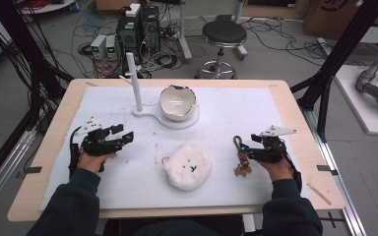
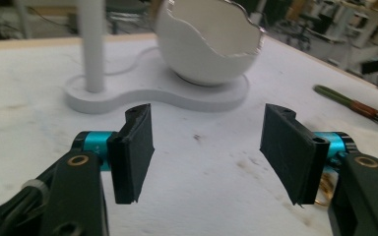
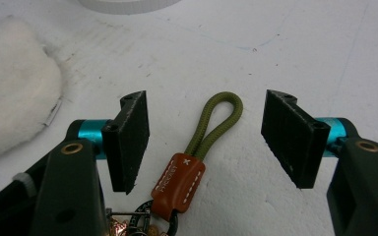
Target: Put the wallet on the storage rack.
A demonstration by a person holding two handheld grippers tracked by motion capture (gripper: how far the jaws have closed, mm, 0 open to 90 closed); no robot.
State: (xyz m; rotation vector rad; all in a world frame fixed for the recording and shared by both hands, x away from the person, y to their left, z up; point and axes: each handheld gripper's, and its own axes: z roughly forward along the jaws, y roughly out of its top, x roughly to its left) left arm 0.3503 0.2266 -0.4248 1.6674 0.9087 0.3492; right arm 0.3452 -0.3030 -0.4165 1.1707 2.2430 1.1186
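Note:
A keychain (image 1: 240, 156) with an olive cord loop (image 3: 217, 119) and a brown leather tag (image 3: 178, 181) lies on the white mat at the right. My right gripper (image 3: 206, 142) stands open around it, one jaw on each side of the cord, neither pad touching it. In the high view my right gripper (image 1: 242, 147) rests low on the mat. At the left, my left gripper (image 1: 127, 136) is open with nothing between its jaws. The left gripper (image 2: 206, 152) points toward a white eggshell-shaped bowl (image 2: 206, 44). A fluffy white plush (image 1: 188, 167) lies between the two hands.
The bowl (image 1: 177, 102) sits on a flat white stand (image 1: 150, 115) with an upright white post (image 1: 135, 81) at the back middle. The mat (image 1: 236, 108) covers a wooden table (image 1: 54, 128). A stool (image 1: 223, 34), computer towers (image 1: 139, 29) and cables lie beyond the far edge.

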